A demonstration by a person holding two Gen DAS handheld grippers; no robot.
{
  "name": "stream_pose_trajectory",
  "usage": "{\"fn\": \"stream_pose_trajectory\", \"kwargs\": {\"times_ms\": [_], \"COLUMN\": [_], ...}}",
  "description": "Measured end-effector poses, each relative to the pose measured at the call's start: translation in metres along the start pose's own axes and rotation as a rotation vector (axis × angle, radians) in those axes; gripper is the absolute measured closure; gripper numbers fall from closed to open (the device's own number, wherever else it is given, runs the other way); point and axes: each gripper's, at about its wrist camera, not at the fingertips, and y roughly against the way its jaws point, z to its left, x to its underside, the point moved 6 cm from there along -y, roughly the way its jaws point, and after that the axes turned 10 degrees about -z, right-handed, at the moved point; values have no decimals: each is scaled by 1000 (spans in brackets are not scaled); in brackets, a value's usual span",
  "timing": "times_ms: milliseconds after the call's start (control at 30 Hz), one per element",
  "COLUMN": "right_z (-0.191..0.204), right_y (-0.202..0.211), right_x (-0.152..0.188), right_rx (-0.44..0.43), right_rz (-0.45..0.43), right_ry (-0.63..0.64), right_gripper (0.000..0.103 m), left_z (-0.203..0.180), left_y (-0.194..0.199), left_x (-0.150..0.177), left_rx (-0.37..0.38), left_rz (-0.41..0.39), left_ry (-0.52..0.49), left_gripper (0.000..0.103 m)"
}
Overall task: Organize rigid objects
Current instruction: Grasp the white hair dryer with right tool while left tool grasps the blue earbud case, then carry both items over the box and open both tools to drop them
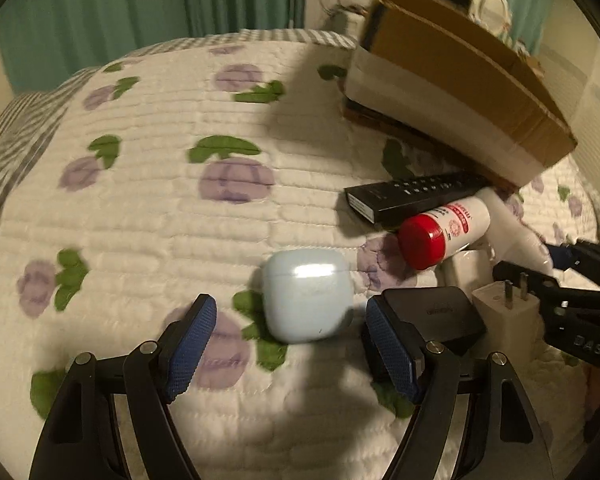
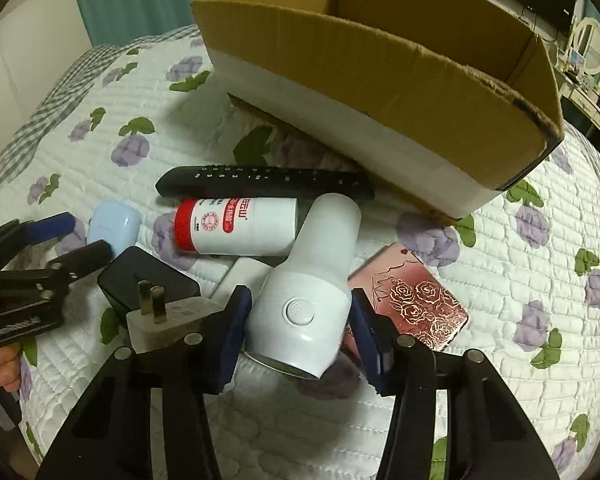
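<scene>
A pile of objects lies on the flowered quilt in front of a cardboard box (image 2: pixel 380 92). My right gripper (image 2: pixel 300 316) is shut on a white cylindrical device (image 2: pixel 312 280), its blue pads against both sides. My left gripper (image 1: pixel 288 324) is open around a pale blue earbud case (image 1: pixel 306 296), which lies on the quilt between the fingers without touching them. The case also shows in the right wrist view (image 2: pixel 114 226), beside the left gripper (image 2: pixel 72 240). The right gripper's fingers (image 1: pixel 540 276) show at the right edge of the left wrist view.
In the pile are a black remote (image 2: pixel 260 182), a white bottle with a red cap (image 2: pixel 240 226), a black charger (image 2: pixel 144 284), a white plug adapter (image 2: pixel 168 320) and a pink rose-patterned phone (image 2: pixel 416 300). Green curtains hang behind the bed.
</scene>
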Motion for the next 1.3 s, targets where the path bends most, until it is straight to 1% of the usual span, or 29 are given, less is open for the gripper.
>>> {"fn": "stream_pose_trajectory", "kwargs": {"times_ms": [67,133,233,267,300,400,500,567,700,800,900,967,1033,1100,1167,1300], "right_z": [-1,-3,-4,-3,-2,1,1,0,1,4,3,1,-1,-5,-10,-17], "right_y": [1,5,14,17,20,29,31,33,48,61,76,90,105,119,130,136], "right_x": [0,0,-3,-5,-6,-8,-7,-6,-10,-19,-32,-46,-61,-78,-100,-139], "right_rx": [-8,-20,-17,-20,-24,-27,-38,-42,-35,-26,-30,-31,-29,-24,-3,14], "right_rz": [0,-8,-31,-40,-46,-63,-62,-62,-109,-151,-188,-223,-260,-291,-321,-342], "right_ry": [-3,-16,-14,-6,-1,26,18,19,52,99,101,101,105,112,122,150], "right_gripper": [53,53,53,53,54,54,54,54,54,54,54,54,54,54,54,54], "left_z": [0,3,5,6,5,2,-3,-4,-2,-2,-15,-21,-27,-26,-35,-55], "left_y": [-5,-11,-11,-10,-12,-12,-9,-1,22,40,57,70,70,75,78,72], "left_x": [-1,-1,2,3,5,6,6,5,-4,-20,-48,-69,-93,-106,-126,-164], "left_rx": [-2,10,30,30,41,33,17,11,-5,-8,3,18,27,29,36,76], "left_rz": [1,15,26,30,51,65,67,55,11,-29,-72,-103,-127,-153,-176,-219], "left_ry": [-3,18,24,23,18,-4,-35,-46,-37,-30,-51,-69,-93,-120,-143,-158], "left_gripper": [25,25,31,43,55,55,56,56,56,56,56,56,56,56,56,56]}}
